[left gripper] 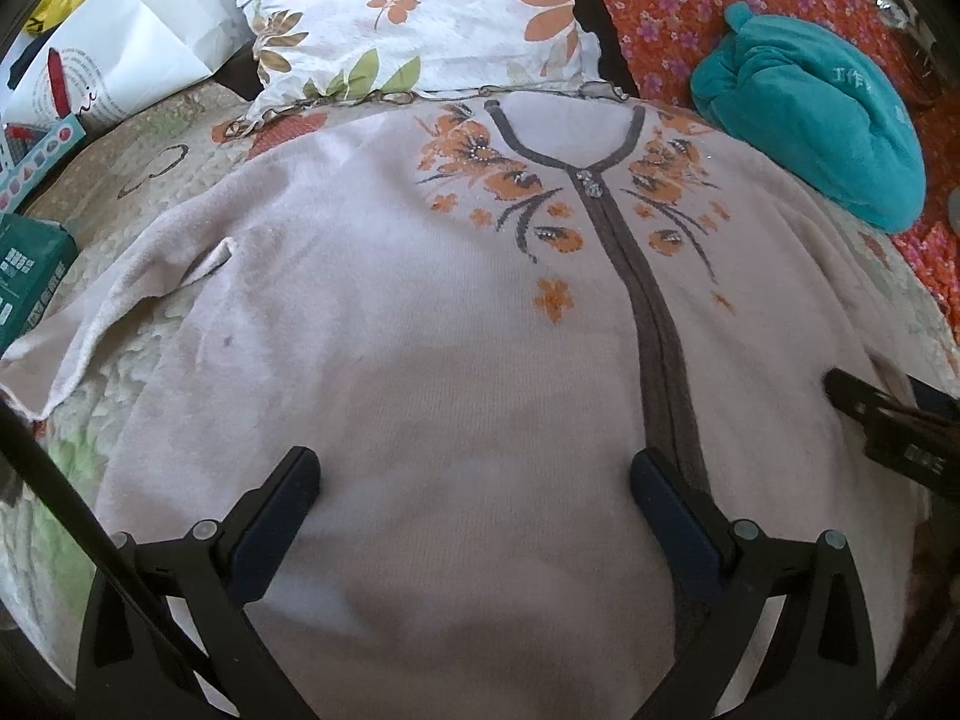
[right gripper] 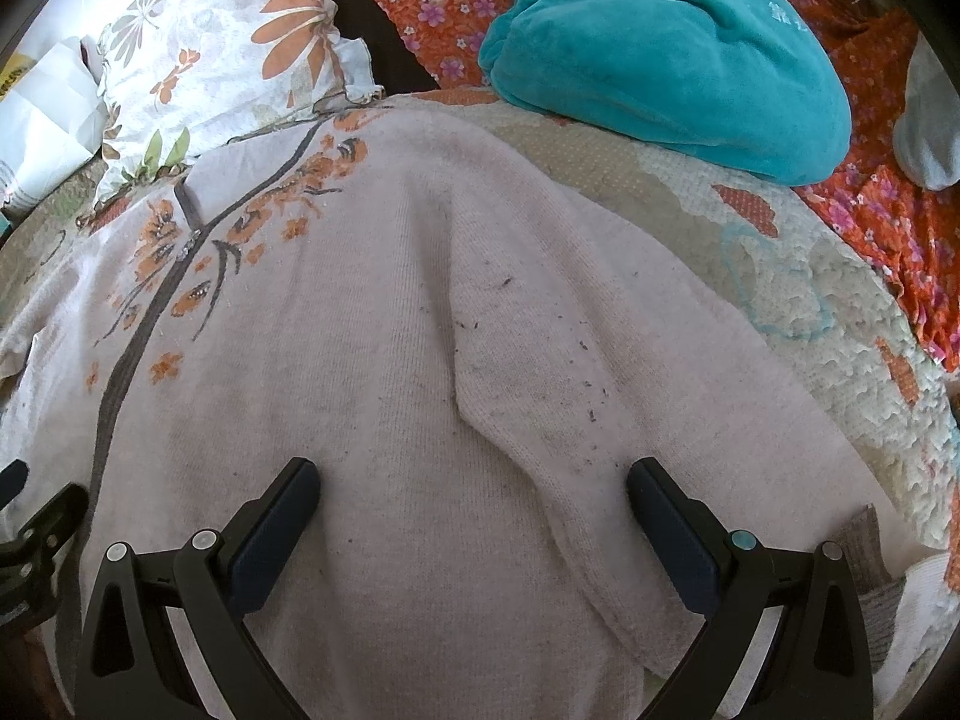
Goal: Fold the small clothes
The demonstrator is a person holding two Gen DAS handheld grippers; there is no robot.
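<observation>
A pale pink knit cardigan (left gripper: 420, 312) with a grey zip band and orange flowers lies flat, front up, on a bed. It also shows in the right wrist view (right gripper: 372, 312), where its right sleeve (right gripper: 540, 372) lies folded over the body. My left gripper (left gripper: 474, 480) is open and empty just above the lower body, left of the zip band. My right gripper (right gripper: 474, 492) is open and empty over the sleeve and the right side. The right gripper's tip shows at the right edge of the left wrist view (left gripper: 888, 414).
A floral pillow (left gripper: 420, 18) lies behind the collar. A teal fleece bundle (left gripper: 810, 114) sits at the back right on an orange flowered cover (right gripper: 882, 228). White paper bags (left gripper: 120, 36) and a green box (left gripper: 30, 276) are at the left. A quilted bedspread (right gripper: 798, 312) lies underneath.
</observation>
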